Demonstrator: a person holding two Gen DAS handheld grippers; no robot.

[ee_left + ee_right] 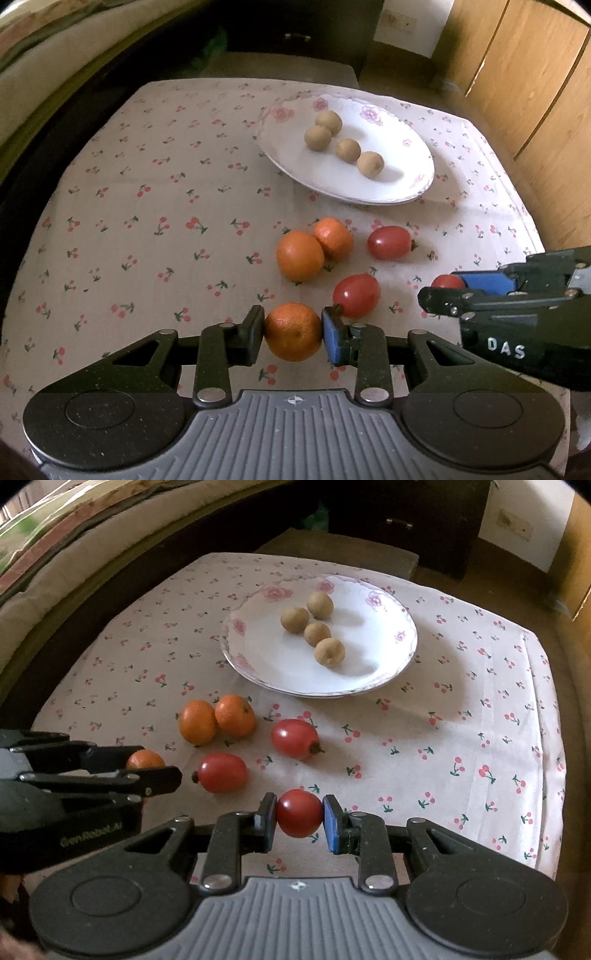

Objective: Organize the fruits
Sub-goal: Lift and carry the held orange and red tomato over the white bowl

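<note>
Cherry-print cloth (147,221) covers the counter, with wooden cupboard doors (524,74) off to the right and a dark cabinet beyond the far edge. Toward the back of the cloth sits a white plate (399,184) with pink flowers along its rim, and four small brown fruits (345,142) lie on it in a loose row, the two at the far end touching each other. Nearer, on the bare cloth, two oranges (314,249) rest against one another, and two red tomatoes lie close by: the far tomato (389,242) to the right of the orange pair, the near tomato (356,295) just in front of it and just beside the blue pad of the left claw (293,332). That left claw is closed partway around a third orange (293,331), its black pad pressed to one side and its blue pad to the other. I cannot tell whether this orange is lifted or resting on the cloth. The right claw (299,814) is likewise narrowed onto a third tomato (299,813), which sits squarely between its pads; the black pad touches it, while a thin gap may show at the blue pad. From the right wrist view the left claw enters at the left edge, well apart from the plate, with only the top of its orange visible above a black finger. Both claws are at the near side of the counter, side by side, with the loose fruit between them and the plate.
</note>
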